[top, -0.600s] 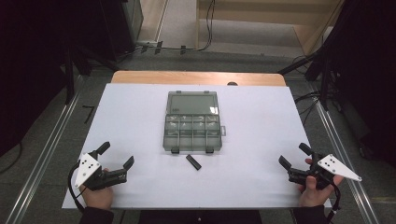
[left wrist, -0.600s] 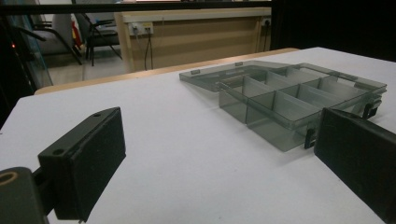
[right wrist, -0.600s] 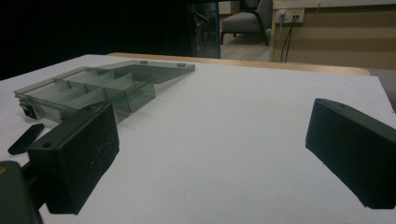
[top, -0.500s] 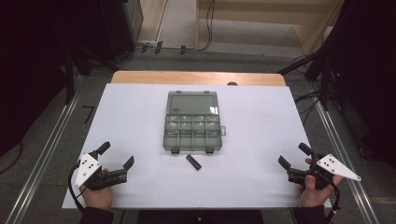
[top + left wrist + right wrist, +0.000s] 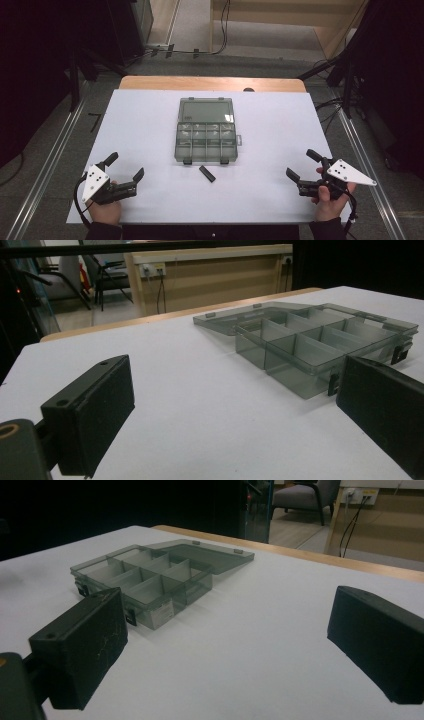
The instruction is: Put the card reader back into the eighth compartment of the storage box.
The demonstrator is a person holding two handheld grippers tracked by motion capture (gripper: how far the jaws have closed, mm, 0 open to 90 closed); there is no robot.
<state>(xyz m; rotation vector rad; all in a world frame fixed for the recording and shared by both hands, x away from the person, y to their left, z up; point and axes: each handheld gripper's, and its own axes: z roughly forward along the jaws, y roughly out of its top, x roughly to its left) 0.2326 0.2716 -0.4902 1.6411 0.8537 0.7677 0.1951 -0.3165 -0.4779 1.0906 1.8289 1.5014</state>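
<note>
A smoky clear plastic organiser box [image 5: 205, 131] lies open at the table's middle, its lid folded flat toward the far side and its several compartments looking empty. A small black bar-shaped piece [image 5: 207, 173] lies just in front of it. My left gripper [image 5: 125, 167] rests near the front left of the white table, open, nothing between its jaws. My right gripper [image 5: 304, 166] rests near the front right, also open and holding nothing. The box [image 5: 320, 342] stands ahead and to the right in the left gripper view. In the right gripper view the box [image 5: 150, 577] stands ahead and to the left.
The white tabletop [image 5: 270, 140] has a wooden strip [image 5: 210, 82] along its far edge. Metal rails [image 5: 45, 165] run along both sides of the table. Cables and dark stands sit on the floor beyond.
</note>
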